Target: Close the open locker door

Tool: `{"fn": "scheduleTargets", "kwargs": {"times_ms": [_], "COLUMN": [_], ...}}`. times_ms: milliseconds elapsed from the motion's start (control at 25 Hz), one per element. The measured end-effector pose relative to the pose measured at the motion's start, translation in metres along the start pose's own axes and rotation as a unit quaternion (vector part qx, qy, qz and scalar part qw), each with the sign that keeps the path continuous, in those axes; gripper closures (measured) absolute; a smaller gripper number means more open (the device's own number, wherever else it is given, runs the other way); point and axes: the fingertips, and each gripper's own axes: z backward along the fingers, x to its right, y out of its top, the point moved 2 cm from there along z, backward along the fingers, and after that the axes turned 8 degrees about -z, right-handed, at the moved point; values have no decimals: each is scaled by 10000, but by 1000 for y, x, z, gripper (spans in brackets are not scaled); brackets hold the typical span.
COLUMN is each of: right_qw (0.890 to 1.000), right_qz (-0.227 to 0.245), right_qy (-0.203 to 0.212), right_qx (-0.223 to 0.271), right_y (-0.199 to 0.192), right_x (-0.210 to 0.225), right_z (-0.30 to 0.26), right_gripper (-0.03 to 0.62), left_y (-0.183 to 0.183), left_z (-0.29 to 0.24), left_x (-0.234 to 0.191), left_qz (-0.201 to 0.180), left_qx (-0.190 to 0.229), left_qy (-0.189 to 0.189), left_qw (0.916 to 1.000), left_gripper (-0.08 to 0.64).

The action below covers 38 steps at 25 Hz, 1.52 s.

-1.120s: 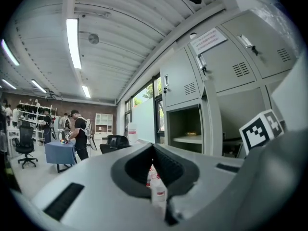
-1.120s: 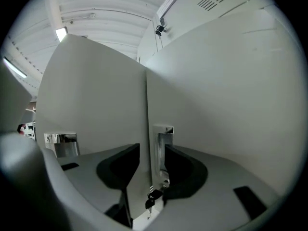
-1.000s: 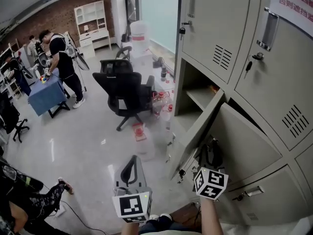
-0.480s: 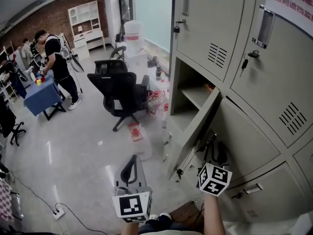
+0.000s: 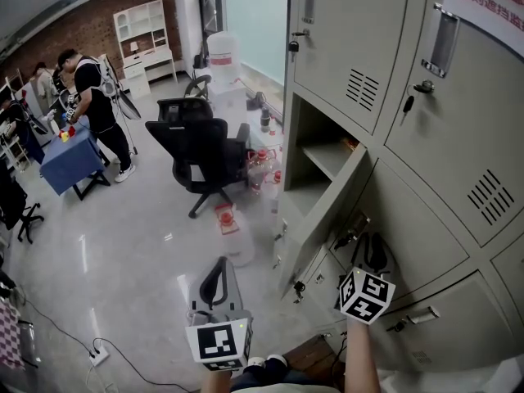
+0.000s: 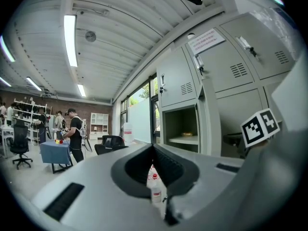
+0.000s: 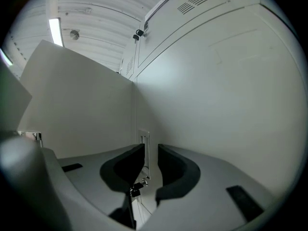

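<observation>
Your right gripper (image 7: 151, 149) points level into the wedge between the open locker door (image 5: 327, 215) and the closed locker front (image 5: 426, 228) to the right of that door. Its marker cube (image 5: 366, 295) shows just right of the door's lower edge in the head view. The jaws have just been closing and now stand narrow, with a slim gap left between them.

Through that gap, in the right gripper view, you see a pale upright handle plate (image 7: 144, 150). It sits just beside the seam where the door meets the closed front. A small dark lock or key (image 7: 135, 189) hangs below the plate. The pads do not press on the plate, which lies beyond the tips. The door's outer face fills the left of that view, and whether the gripper touches it you cannot tell.

Your left gripper (image 6: 153, 147) is well left of the door and below its free edge in the head view. It points level, out over the floor. Its jaws meet at the tips with nothing between them.

The door itself stands swung far out from its compartment (image 5: 315, 150). A shelf (image 5: 332, 160) in there carries a small orange thing (image 5: 354, 146). Left of the door stand water bottles (image 5: 232, 237) on the floor and a black office chair (image 5: 205, 150). Farther left of the door, a person (image 5: 92, 92) bends over a blue table (image 5: 70, 158).
</observation>
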Motion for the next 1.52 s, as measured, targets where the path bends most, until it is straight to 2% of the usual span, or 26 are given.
{"fn": "scheduleTargets", "kwargs": {"times_ms": [280,600,1040,1520], "right_qw": [9999,9946,9741,9464], "right_qz": [-90,98,401,621], "right_qy": [128,1032,2221,3125], "right_qx": [-50,0,-142,-535], "right_y": [-1,5,-9,-34], "right_x": [-2,-44,-95,-133], "right_z": [2,29,72,100], "right_gripper": [496,495,495,497], "left_y": [2,2,3,-1], "left_z": [0,4,11,26], "left_x": [2,1,3,-4], "left_qz": [-33,34,40,49], "left_qx": [13,-37,47,26], "left_qy": [21,26,-39,69], "left_qw": [10000,10000,10000,10000], "left_gripper": [558,558,558,558]}}
